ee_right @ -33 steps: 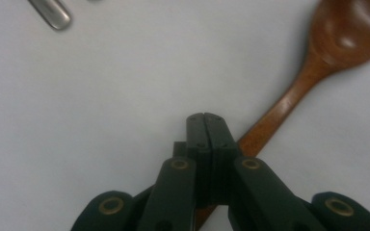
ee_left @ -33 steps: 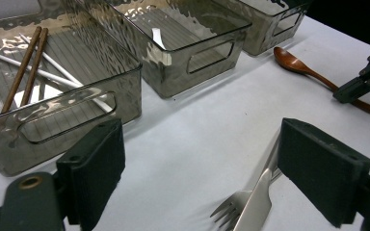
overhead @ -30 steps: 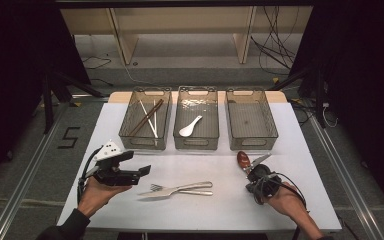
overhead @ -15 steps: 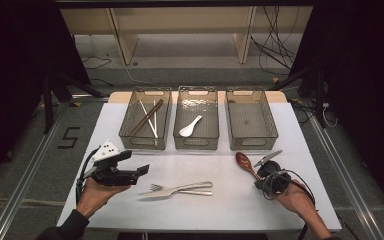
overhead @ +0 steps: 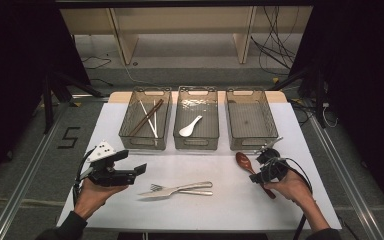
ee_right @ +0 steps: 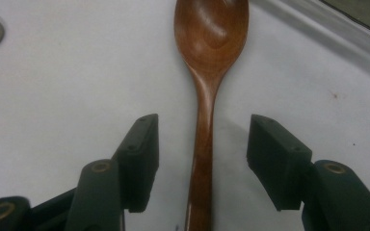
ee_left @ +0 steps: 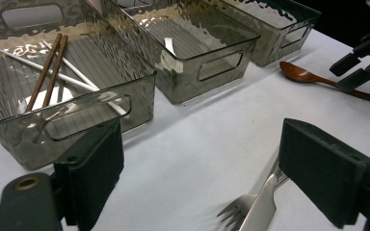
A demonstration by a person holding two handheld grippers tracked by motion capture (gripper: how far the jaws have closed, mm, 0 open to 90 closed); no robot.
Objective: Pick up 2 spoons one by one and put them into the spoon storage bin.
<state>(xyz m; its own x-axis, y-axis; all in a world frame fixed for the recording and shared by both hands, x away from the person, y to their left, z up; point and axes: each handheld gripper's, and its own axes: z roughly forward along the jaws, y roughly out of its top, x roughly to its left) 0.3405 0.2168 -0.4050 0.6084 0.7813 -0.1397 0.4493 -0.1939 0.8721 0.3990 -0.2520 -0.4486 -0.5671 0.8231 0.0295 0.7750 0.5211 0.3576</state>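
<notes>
R gripper (ee_right: 201, 159): jaws wide apart, straddling the spoon's (ee_right: 207, 72) handle w/ a gap each side; nothing held yet.
Spoon: flat on table (overhead: 130, 125), just in front of the right bin (overhead: 250, 117), bowl pointing toward the bins, handle running back under R gripper.
L gripper (ee_left: 221, 168): jaws fully apart, empty, hovering near fork (overhead: 180, 187) and knife (overhead: 172, 191) at table centre.
Bins: left one has chopsticks (overhead: 145, 117), mid one a white spoon (overhead: 190, 126), right one looks empty.
Step (guess): R about to close on handle.
Risk 1: handle thin & glossy; if pads close above it or off-centre, it prob slips or rolls out.
Risk 2: grip far back on handle, so bowl end may droop & catch bin rim on lift.
Risk 3: pads pressing table could drag spoon sideways.
</notes>
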